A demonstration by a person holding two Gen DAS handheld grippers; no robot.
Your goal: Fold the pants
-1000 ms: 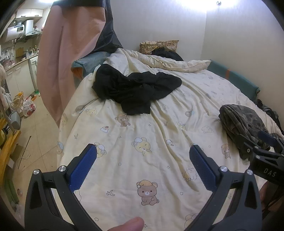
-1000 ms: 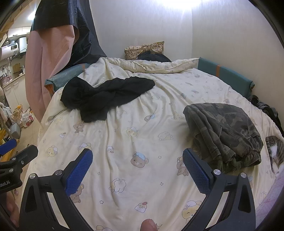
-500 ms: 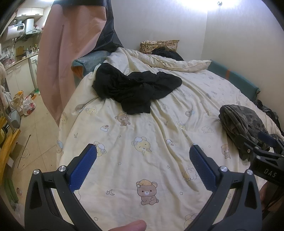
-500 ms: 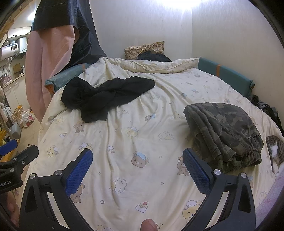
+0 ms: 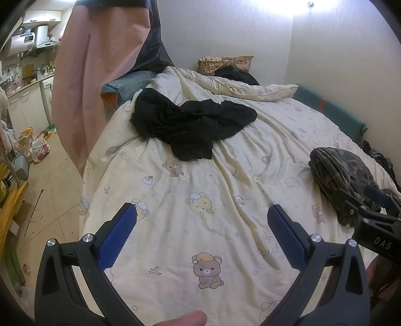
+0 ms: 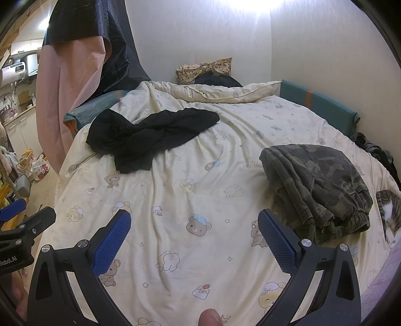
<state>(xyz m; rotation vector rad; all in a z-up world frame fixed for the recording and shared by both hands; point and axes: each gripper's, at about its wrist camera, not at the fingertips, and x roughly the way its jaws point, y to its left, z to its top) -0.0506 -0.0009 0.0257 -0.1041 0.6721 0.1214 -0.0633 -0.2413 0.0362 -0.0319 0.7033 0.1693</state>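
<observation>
Well beyond both spread, empty grippers — left gripper [image 5: 200, 234], right gripper [image 6: 194, 232] — lie the crumpled black pants [image 6: 150, 133]; untouched.

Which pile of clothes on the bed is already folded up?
The camouflage-green pants on the right, stacked in layers; the black garment lies crumpled and spread out.

Crumpled pants [image 6: 150, 135] lie far-left on bed [image 6: 200, 200], folded pants [image 6: 318, 185] right.

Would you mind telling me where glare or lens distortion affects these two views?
Left wrist view: a bright patch blows out the wall at top, and the fisheye bows the bed. Right wrist view: similar glare at top, dark vignette corners, black pants still sharp.
</observation>
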